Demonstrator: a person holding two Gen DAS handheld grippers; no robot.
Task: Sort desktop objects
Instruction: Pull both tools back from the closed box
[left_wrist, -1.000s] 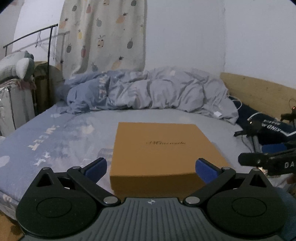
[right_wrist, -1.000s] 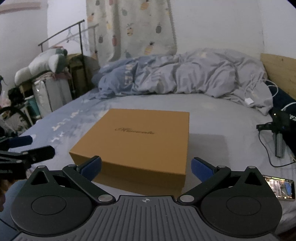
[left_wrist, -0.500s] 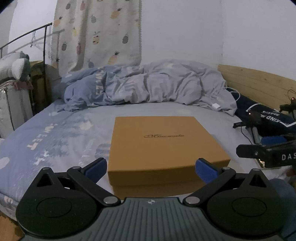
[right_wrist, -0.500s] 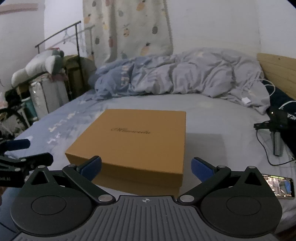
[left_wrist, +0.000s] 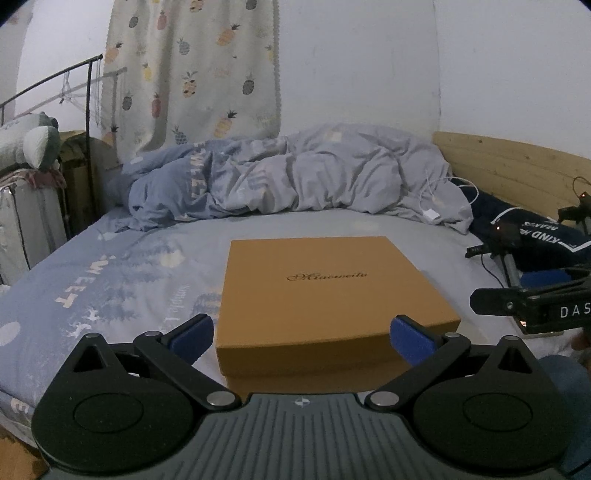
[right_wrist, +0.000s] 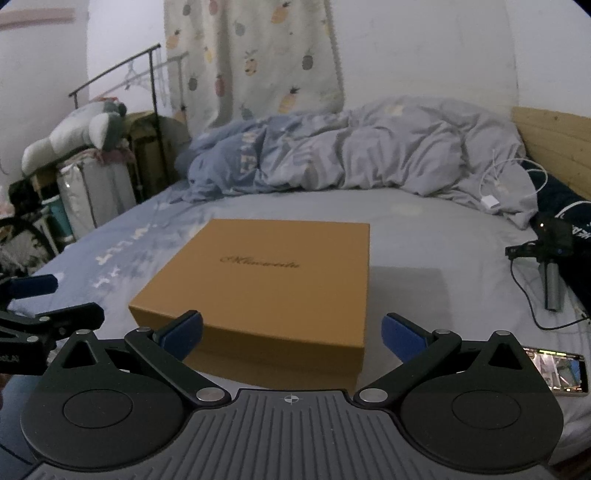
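Both views now sit slightly higher over the closed orange box (left_wrist: 328, 291) lying flat on the bed (left_wrist: 110, 280). Left claw (left_wrist: 301, 338) and right claw (right_wrist: 291, 332), both spread and empty, should take opposite lid edges evenly.

box (left_wrist: 325, 291): mustard-orange, dark script lettering on lid
bed sheet (left_wrist: 122, 280): pale blue, white letters and trees
duvet (right_wrist: 369, 147): grey-blue
curtain (left_wrist: 192, 70): cream, pineapple print
headboard (left_wrist: 509, 166): light wood
finger pads (right_wrist: 181, 332): blue
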